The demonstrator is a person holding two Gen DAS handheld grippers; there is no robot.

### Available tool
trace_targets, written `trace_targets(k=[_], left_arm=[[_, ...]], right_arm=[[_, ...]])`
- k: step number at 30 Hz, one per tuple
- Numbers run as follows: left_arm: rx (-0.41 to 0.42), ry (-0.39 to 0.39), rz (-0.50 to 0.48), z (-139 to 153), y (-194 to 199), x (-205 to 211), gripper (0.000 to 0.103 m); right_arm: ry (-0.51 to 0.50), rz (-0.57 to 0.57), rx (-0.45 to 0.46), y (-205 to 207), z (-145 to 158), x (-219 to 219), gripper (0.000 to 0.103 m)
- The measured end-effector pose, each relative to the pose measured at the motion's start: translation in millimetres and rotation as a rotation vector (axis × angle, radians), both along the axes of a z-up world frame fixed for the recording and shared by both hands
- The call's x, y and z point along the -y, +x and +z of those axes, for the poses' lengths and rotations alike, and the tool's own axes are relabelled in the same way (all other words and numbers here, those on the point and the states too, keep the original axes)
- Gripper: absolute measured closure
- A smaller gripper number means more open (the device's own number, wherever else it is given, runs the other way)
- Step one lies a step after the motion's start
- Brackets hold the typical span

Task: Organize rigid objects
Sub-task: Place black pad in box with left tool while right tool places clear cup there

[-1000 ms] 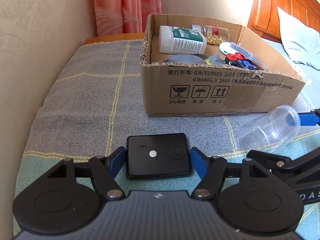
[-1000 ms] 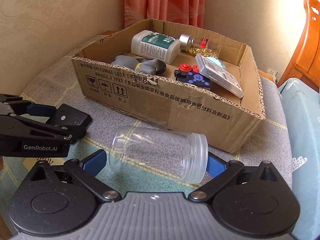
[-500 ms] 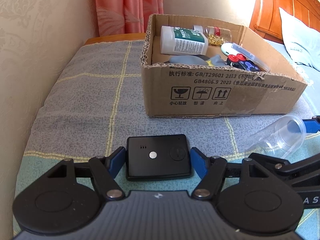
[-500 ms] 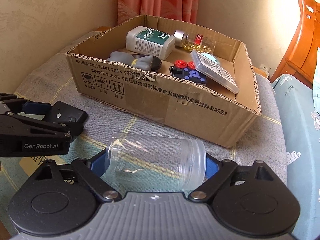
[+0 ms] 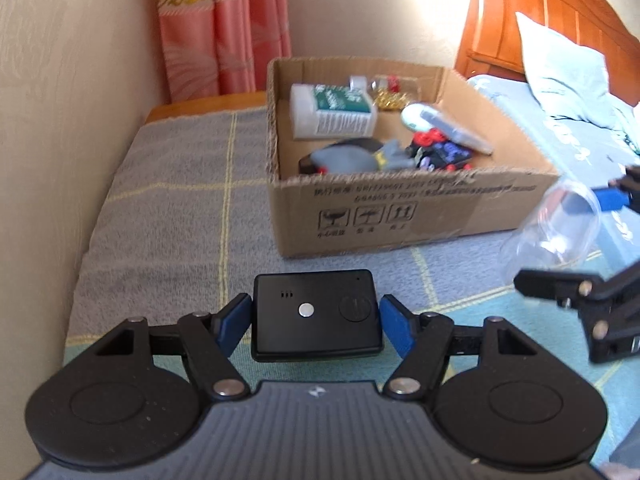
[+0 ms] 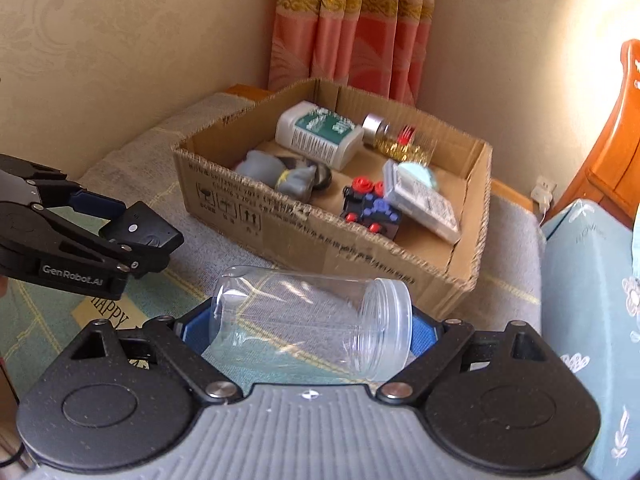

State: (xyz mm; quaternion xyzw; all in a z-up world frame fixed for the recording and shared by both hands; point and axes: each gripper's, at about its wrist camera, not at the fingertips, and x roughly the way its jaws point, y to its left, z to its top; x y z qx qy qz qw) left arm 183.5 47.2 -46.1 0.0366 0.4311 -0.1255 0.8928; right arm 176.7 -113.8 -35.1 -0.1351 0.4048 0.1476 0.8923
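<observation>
My left gripper (image 5: pixel 316 322) clamps a black device (image 5: pixel 317 314) and my right gripper (image 6: pixel 310 330) a clear jar (image 6: pixel 316 320) lying crosswise – both raised off the cloth (image 5: pixel 168 216) just before the box (image 5: pixel 400 220)'s near wall. "GenRobot.AI" marks the left gripper's arm. The right jaws have just been closing on the jar.

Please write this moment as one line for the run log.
left tongs: shut on black device | right tongs: shut on clear jar | both off the blanket, before cardboard box
</observation>
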Motion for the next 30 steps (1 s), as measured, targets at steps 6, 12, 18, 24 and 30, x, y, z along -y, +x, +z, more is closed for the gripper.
trace_targets(k=[6, 12, 18, 24, 30], left_arm=[[0.063, -0.017, -0.04, 33.1, 10.5, 7.0, 0.034], [0.163, -0.029, -0.118, 67.6, 51.9, 37.7, 0.033], [0.14, -0.065, -0.151, 66.8, 109.6, 78.6, 0.033], [0.119, -0.057, -0.148, 47.6, 151.5, 107.0, 0.032], [0.182, -0.047, -0.088, 53.9, 147.6, 96.2, 0.009]], right_arm=[[0.025, -0.01, 0.072, 11.0, 30.2, 16.5, 0.009], [0.039, -0.043, 0.107, 37.0, 35.6, 28.4, 0.009], [0.041, -0.057, 0.094, 49.4, 30.1, 38.2, 0.009], [0.032, -0.066, 0.085, 53.8, 25.3, 44.5, 0.009], [0.024, -0.072, 0.086, 65.4, 24.7, 47.4, 0.009]])
